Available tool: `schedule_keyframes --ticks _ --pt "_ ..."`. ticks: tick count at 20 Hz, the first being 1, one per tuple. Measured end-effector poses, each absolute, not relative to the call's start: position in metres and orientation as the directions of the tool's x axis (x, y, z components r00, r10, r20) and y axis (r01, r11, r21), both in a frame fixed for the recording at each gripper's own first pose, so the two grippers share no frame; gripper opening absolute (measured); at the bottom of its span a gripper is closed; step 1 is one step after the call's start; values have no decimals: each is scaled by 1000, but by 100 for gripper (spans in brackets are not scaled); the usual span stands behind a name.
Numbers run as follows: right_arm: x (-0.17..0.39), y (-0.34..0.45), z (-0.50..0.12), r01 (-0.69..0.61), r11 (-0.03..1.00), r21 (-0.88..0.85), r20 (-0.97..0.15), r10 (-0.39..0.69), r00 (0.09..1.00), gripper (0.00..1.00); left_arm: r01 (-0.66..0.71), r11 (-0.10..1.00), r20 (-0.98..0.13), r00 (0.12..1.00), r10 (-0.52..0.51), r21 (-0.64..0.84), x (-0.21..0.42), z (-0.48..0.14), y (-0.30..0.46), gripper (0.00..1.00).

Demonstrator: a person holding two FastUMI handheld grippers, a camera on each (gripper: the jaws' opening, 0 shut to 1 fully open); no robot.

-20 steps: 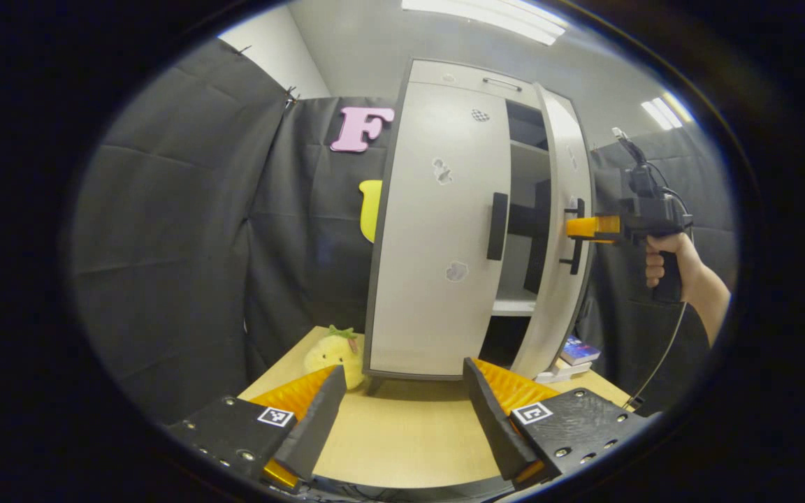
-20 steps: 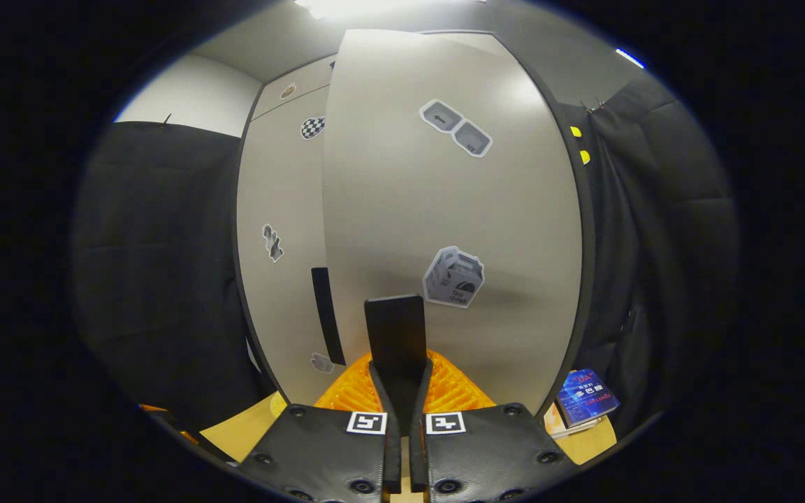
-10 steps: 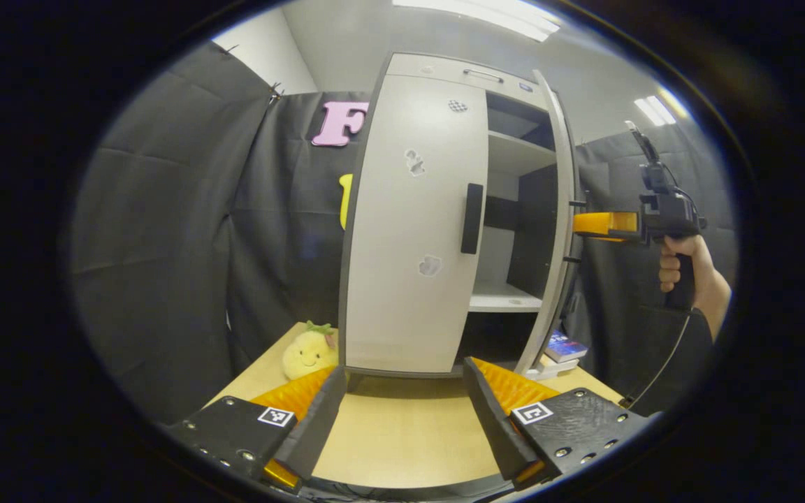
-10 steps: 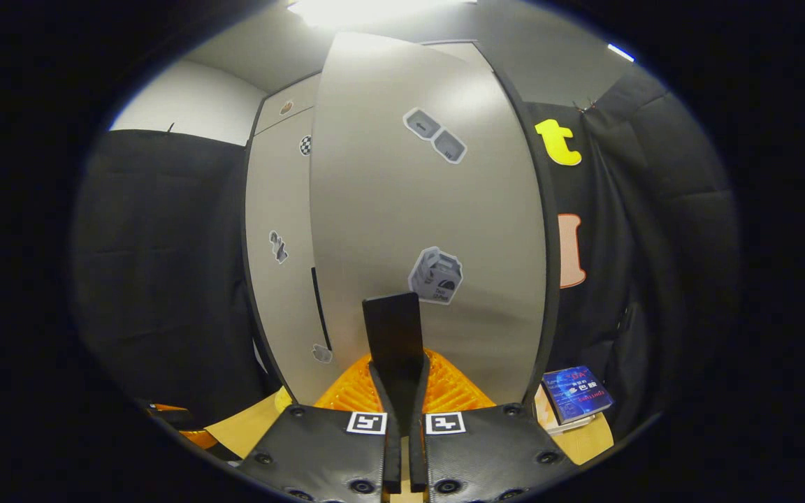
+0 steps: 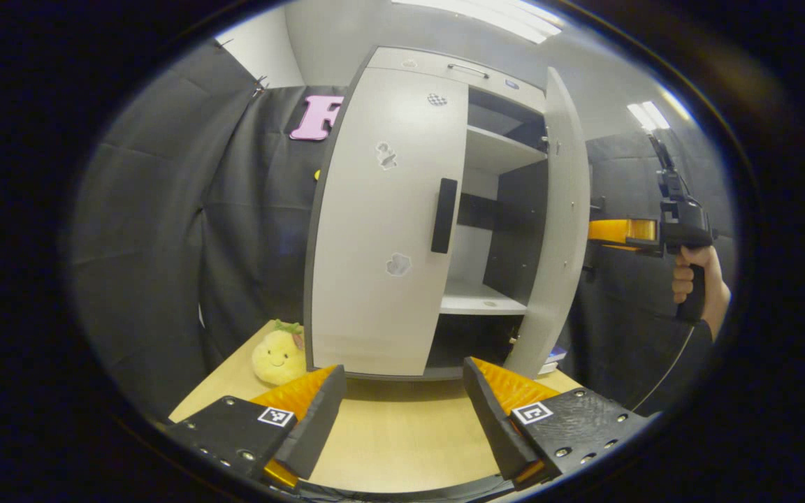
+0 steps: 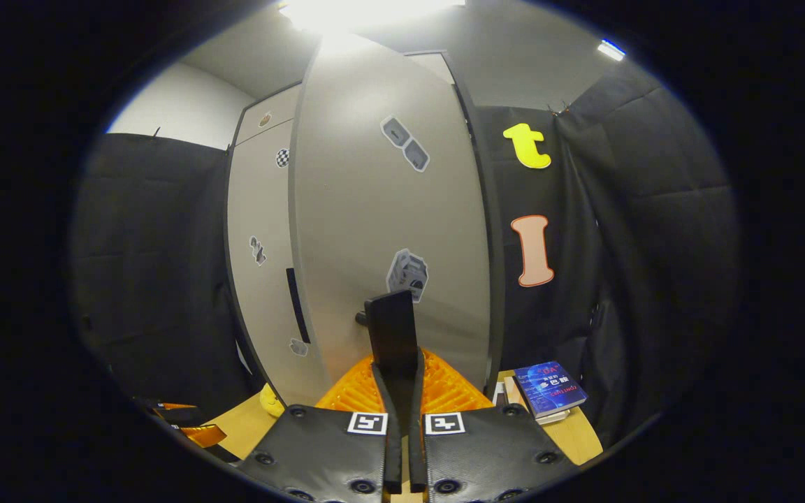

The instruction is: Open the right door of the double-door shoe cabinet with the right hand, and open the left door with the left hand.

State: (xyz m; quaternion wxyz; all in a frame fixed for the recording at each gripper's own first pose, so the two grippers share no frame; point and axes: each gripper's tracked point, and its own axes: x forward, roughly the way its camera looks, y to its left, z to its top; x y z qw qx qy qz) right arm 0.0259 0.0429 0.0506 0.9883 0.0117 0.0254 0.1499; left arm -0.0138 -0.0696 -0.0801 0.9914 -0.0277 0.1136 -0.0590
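Observation:
The grey shoe cabinet stands on the wooden table. Its left door is closed, with a black handle. The right door is swung wide, showing shelves inside. My left gripper is open, low over the table and short of the cabinet. In the right gripper view, my right gripper is shut on the right door's black handle, against the door's front. In the left gripper view, that right gripper is seen past the open door's edge, held by a hand.
A yellow plush toy lies on the table left of the cabinet's foot. A blue book rests on a small stack at the table's right edge, near the open door. Black cloth walls close in on both sides.
The right door has swung much farther open, with my right gripper still shut on its handle. The left gripper stays open and its view has drifted so the cabinet sits more to the left.

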Motion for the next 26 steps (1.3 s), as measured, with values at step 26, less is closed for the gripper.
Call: schedule_keyframes --ticks 26 --pt "32 -79 64 -183 965 187 -2 187 982 5 154 982 -242 954 -178 -113 9 -84 -78 98"
